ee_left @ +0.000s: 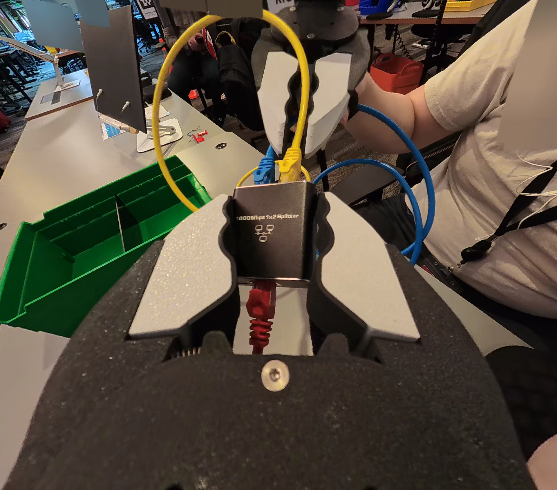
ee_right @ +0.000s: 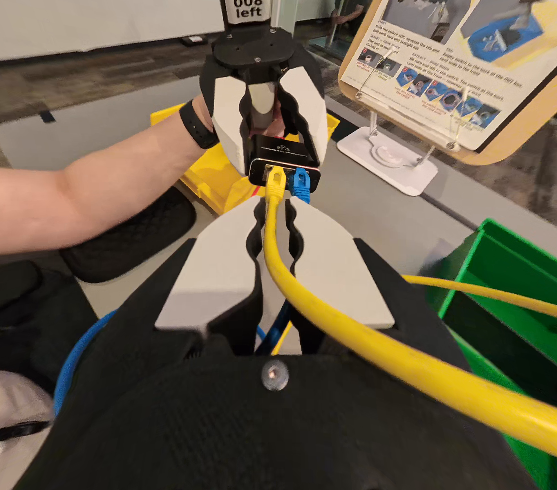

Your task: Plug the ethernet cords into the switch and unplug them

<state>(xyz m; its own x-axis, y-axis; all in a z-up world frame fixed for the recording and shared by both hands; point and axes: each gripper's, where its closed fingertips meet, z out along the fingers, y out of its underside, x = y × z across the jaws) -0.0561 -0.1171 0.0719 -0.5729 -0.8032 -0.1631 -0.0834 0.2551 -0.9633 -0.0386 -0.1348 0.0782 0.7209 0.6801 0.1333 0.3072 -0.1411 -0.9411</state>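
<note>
- We see the left gripper (ee_left: pixel 272 234) clamped on the black switch (ee_left: pixel 271 234), its fingers pressed against both sides, holding it above the grey table (ee_left: pixel 75 150).
- On the switch's far face, the yellow plug (ee_right: pixel 275 178) and blue plug (ee_right: pixel 300 181) sit side by side in their ports; a red plug (ee_left: pixel 259 310) enters the near face.
- The right gripper (ee_right: pixel 273 212) is closed narrowly around the yellow cord (ee_right: pixel 271 234), just behind the switch's yellow plug.
- A green bin (ee_left: pixel 90 234) lies on the table left of the switch; a blue cord (ee_left: pixel 416 174) loops to its right.
</note>
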